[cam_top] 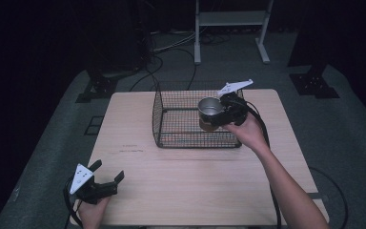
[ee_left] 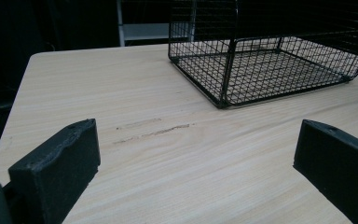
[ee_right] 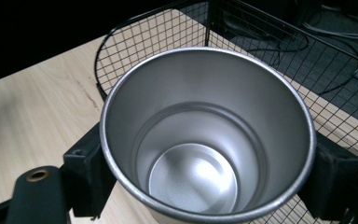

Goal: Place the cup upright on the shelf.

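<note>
A steel cup (cam_top: 209, 108) hangs upright over the right part of a black wire basket (cam_top: 171, 121), with my right gripper (cam_top: 214, 113) shut on its sides. The right gripper view looks straight into the empty cup (ee_right: 205, 140), a black jaw pressed against each side, and the basket's wire wall (ee_right: 168, 32) rises behind it. My left gripper (cam_top: 108, 172) rests at the table's front left corner, open with nothing between its fingers. In the left gripper view the basket (ee_left: 261, 65) stands ahead to the right, beyond the wide-apart jaws.
The wooden table (cam_top: 138, 162) carries the basket at its far middle. A faint scuff mark (ee_left: 151, 133) lies on the wood in front of the left gripper. Cables (cam_top: 171, 47) and a white stand's legs (cam_top: 198, 33) are on the floor behind the table.
</note>
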The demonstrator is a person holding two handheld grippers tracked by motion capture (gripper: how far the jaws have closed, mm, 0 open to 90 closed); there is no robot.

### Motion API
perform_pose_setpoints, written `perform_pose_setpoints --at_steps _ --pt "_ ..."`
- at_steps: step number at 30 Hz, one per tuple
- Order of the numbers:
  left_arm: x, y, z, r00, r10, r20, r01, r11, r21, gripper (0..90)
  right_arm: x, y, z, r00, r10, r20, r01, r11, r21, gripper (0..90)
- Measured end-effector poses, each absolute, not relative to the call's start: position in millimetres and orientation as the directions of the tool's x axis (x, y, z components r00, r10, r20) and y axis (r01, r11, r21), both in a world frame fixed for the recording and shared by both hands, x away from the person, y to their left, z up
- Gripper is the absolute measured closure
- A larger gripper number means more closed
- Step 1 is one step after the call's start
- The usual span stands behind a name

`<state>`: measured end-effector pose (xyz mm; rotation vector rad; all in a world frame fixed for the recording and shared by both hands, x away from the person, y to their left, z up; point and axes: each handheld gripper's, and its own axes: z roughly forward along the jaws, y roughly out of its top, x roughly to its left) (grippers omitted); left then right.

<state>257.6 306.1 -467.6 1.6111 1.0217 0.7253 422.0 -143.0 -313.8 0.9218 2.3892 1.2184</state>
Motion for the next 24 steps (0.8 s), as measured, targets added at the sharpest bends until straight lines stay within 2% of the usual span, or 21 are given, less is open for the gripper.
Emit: perform_pose_setpoints --at_steps 24 --pt "257 310 -467 0.450 0.892 -0.042 0.253 -0.082 0.964 0.0 474 -122 -306 -0.703 0.710 0.038 0.471 0.425 0.773 17.7"
